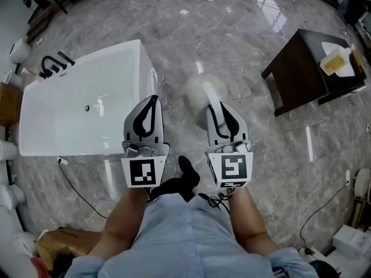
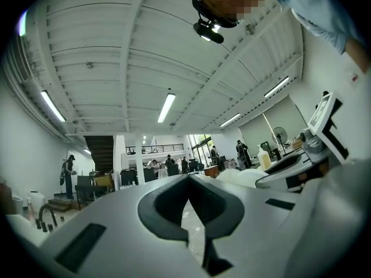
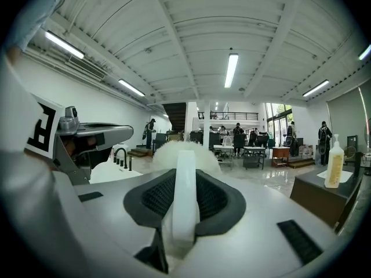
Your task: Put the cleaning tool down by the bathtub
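Right claw [image 1: 214, 104]: closed on the handle of the cleaning tool [image 3: 186, 181], with the pads pinching it from both sides.
Left claw [image 2: 186, 181]: jaws together at the tips, nothing in them.
Cleaning tool, place: in the air in my right claw, fluffy head out ahead of the jaws. It is above the floor [image 1: 243, 45], near the right side of the bathtub [image 1: 101, 54], and not yet set down.
Step in hand: carrying the tool to the tub side. I judge I should lower it head first onto bare floor beside the tub's right-hand wall. Then I let the head take the weight and part the jaws slowly so the handle does not topple.
Risk: the floor is polished, so a smooth handle may slide or roll.
Tool, make: slim white handle, smooth, likely plastic; head pale, soft, rounded and fuzzy.
Bathtub: white, glossy, box-shaped, with a black faucet [image 1: 55, 65] at the far end.
Floor: grey veined stone, mirror-bright.
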### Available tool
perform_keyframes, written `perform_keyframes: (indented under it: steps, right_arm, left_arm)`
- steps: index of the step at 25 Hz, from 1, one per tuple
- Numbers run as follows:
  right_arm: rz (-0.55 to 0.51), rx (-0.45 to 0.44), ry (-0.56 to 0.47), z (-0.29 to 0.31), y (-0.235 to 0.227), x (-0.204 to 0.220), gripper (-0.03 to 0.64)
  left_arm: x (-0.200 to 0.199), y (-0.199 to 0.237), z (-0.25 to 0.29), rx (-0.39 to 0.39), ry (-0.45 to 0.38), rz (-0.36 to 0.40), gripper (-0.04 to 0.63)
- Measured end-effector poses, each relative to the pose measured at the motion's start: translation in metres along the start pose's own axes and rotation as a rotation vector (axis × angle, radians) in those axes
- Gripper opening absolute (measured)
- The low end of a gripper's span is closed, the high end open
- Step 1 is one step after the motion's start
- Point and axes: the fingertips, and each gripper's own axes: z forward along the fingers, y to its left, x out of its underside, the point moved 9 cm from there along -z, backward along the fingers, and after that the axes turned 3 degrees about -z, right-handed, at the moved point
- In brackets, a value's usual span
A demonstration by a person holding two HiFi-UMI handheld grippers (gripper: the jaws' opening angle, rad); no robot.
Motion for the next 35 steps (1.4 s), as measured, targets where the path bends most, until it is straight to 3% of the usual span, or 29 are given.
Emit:
perform_keyframes:
  steps: [10, 17, 20, 27, 31, 35]
  right_arm:
    - [-0.034, -0.044, 0.048, 0.082, -0.002, -0.004, 0.103]
    - [-0.056, -0.082, 0.098, 0.121, 0.004, 0.002, 0.103]
    - [-0.061, -0.095, 0.122, 0.141, -0.001, 0.018, 0.103]
    - [-0.044, -0.117, 0.175, 0.19, -0.016, 0.069, 0.103]
    - [-0.03, -0.139, 0.192, 0.22, -0.02, 0.108, 0.103]
    - [-0.028, -0.169, 0.224, 0.249, -0.019, 0.161, 0.103]
  left_arm:
    - [0.032, 0.037, 0.059, -0.026, -0.024, -0.045, 0.015]
    - [0.053, 0.058, 0.078, -0.016, 0.045, -0.017, 0.015]
    - [0.071, 0.062, 0.092, -0.013, 0.061, 0.01, 0.015]
    - [0.131, 0.065, 0.129, -0.036, 0.075, -0.028, 0.017]
    - [0.178, 0.064, 0.149, -0.048, 0.093, -0.03, 0.017]
    - [0.236, 0.06, 0.159, -0.046, 0.162, -0.036, 0.017]
